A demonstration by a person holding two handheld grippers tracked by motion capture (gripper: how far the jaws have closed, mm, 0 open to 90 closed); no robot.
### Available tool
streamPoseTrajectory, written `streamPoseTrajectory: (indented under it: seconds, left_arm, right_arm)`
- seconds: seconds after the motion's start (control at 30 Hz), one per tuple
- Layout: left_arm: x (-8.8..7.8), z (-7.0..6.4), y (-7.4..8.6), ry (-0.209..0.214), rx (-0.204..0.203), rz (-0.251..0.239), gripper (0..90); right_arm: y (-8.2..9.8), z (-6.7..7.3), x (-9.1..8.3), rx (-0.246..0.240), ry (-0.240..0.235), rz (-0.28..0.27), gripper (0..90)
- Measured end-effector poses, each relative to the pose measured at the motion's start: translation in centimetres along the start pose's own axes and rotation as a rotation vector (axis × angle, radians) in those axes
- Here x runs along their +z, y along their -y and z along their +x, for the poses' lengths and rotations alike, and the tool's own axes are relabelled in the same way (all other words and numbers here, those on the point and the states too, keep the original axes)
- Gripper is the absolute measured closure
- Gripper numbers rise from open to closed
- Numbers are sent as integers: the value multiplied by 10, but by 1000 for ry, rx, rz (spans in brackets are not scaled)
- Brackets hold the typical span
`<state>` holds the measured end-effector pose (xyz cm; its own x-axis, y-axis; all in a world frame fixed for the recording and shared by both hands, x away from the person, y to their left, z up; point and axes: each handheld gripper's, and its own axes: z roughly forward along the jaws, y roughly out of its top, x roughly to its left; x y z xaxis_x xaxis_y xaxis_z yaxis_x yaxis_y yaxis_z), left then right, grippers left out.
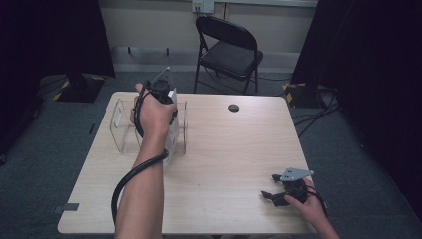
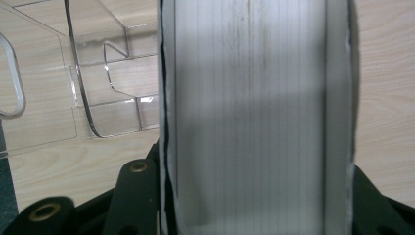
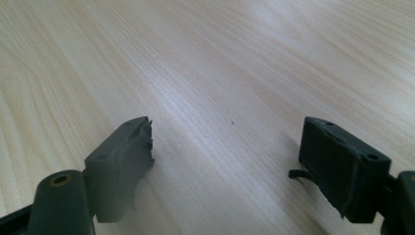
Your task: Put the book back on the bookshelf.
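R gripper (image 1: 272,191) near table (image 1: 224,164) edge, jaws wide open, nothing btwn. L gripper (image 1: 160,94) farther back, clamped on white book (image 2: 254,117), upright in clear acrylic rack (image 1: 119,130). Page edges seen close-up in left gripper view.

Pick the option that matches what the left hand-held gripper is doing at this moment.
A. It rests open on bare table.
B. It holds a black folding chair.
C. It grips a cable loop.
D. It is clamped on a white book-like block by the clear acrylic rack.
D: in the left gripper view the left hand-held gripper has its jaws closed on a white block, with the clear acrylic rack beside it.
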<state>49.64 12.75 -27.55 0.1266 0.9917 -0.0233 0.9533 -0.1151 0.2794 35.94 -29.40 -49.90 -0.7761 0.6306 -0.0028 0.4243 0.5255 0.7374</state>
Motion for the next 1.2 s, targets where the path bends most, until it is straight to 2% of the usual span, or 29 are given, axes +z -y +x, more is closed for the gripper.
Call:
streamPoseTrajectory:
  seconds: [0.03, 0.1, 0.2, 0.43, 0.5, 0.53, 0.63, 0.9, 0.97, 1.07, 1.1, 1.2]
  left_arm:
    - [0, 1, -1, -6, 12, 4, 535]
    - [2, 0, -2, -2, -13, -8, 534]
    - [3, 1, -3, -10, -4, -15, 534]
    - [4, 0, -7, -7, -34, -24, 534]
    - [5, 1, -7, -11, -34, -28, 535]
    - [5, 1, -8, -14, -21, -26, 534]
    - [7, 0, -9, -11, -31, -35, 534]
    - [12, -3, -12, -28, -20, -36, 534]
    - [13, -3, -13, -17, -30, -35, 534]
    - [12, -2, -15, -28, -15, -30, 535]
    - [13, -3, -15, -22, -36, -41, 535]
    - [13, -2, -17, -30, -29, -42, 535]
  right_arm:
    - [0, 0, 0, 0, 0, 0, 193]
    - [0, 0, 0, -3, 0, -1, 193]
    - [0, 0, 0, -3, 0, -1, 193]
    - [0, 0, 0, -3, -1, -2, 193]
    - [0, 0, 0, -2, 0, -2, 193]
    - [0, 0, 0, -3, -1, -2, 193]
    - [0, 0, 0, -3, 0, -1, 193]
    - [0, 0, 0, -2, -1, -2, 193]
    - [0, 0, 0, -2, -1, -2, 193]
    - [0, 0, 0, -3, -1, -2, 193]
    - [0, 0, 0, -3, -1, -2, 193]
    - [0, 0, 0, -3, -1, -2, 193]
